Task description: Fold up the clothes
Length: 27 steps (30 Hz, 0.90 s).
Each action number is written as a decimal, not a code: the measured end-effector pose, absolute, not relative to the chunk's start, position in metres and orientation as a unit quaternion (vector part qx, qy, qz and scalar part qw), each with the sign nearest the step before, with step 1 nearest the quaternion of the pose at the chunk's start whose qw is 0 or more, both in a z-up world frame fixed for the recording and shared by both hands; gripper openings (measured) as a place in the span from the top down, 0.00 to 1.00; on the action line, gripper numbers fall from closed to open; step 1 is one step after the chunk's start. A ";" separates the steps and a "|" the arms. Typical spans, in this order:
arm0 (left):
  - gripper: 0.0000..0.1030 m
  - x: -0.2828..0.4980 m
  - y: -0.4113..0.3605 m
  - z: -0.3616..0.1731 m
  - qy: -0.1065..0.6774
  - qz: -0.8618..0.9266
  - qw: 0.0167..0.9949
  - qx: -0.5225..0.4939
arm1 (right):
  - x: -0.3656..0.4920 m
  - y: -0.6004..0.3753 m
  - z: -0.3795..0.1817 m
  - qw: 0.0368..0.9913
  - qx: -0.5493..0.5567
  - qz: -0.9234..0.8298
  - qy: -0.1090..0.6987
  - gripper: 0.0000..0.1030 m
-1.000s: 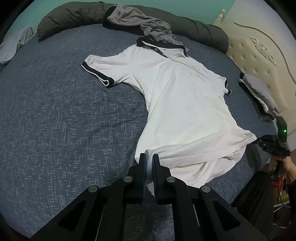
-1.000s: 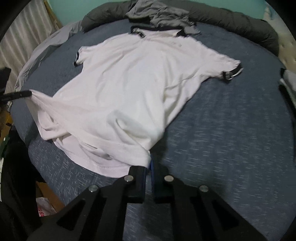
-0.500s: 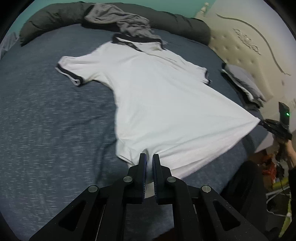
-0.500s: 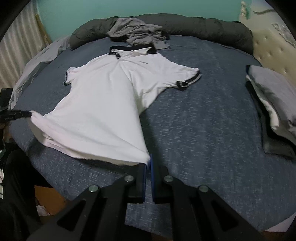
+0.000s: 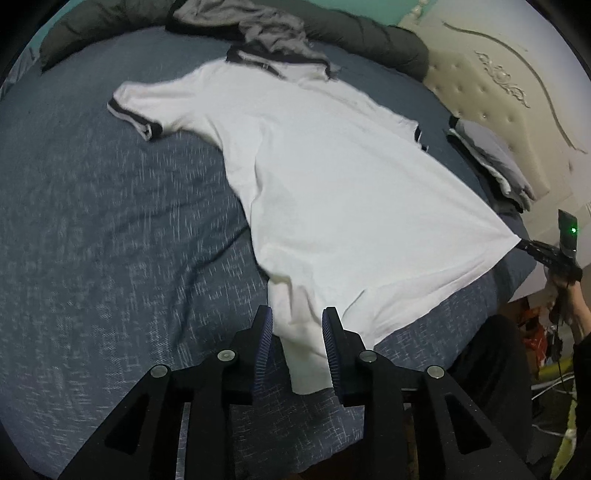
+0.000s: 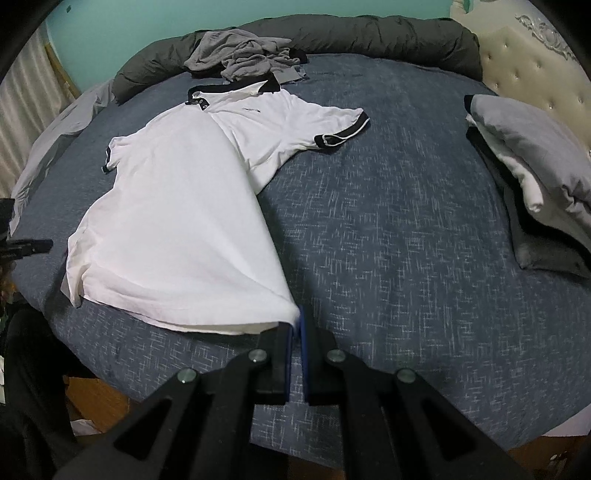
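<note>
Polo shirt (image 5: 332, 192), white with black collar and cuffs, is spread on the blue bed cover (image 5: 110, 240), its collar toward the far side and its hem at the near edge; the far cuff is largely hidden in the left wrist view, and the collar there is blurred and partly overlapped by a crumpled grey garment (image 6: 240, 55); a dark rolled duvet (image 6: 369, 33) is laid along the far edge behind it. The left gripper (image 5: 297, 317) has just been opening: its jaws are parted, with one hem corner lying loose between them and untouched by the pads. The right gripper (image 6: 297, 321) is closed on the opposite hem corner, which is lifted off the cover so that the shirt's side is raised in a taut ridge, hiding the cover beneath it. A stack of folded clothes (image 6: 535, 166) is seen beside the cream headboard (image 5: 498, 92), cut off by the right wrist view's rim; a hand (image 5: 569, 306) is glimpsed at the left wrist view's edge.
</note>
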<state>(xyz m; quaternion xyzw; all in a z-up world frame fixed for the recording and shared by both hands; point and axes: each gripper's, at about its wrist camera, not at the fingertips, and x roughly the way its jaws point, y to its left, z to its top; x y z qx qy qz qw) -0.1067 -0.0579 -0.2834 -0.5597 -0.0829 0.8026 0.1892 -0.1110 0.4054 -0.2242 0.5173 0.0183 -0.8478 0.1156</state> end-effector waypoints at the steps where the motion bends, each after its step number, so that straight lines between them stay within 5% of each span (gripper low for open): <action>1: 0.70 -0.107 -0.057 -0.289 -0.082 0.799 0.188 -0.565 | -0.111 0.406 -0.225 0.116 0.518 -0.847 0.018 0.97; 19: 0.62 -0.103 -0.003 -0.322 -0.081 0.772 0.211 -0.594 | -0.112 0.399 -0.228 0.121 0.525 -0.842 0.019 0.97; 23: 0.94 -0.103 -0.006 -0.327 -0.082 0.772 0.206 -0.596 | -0.111 0.398 -0.227 0.123 0.524 -0.843 0.018 0.97; 27: 0.97 -0.098 -0.015 -0.309 -0.080 0.783 0.213 -0.579 | -0.110 0.397 -0.225 0.127 0.522 -0.843 0.017 0.97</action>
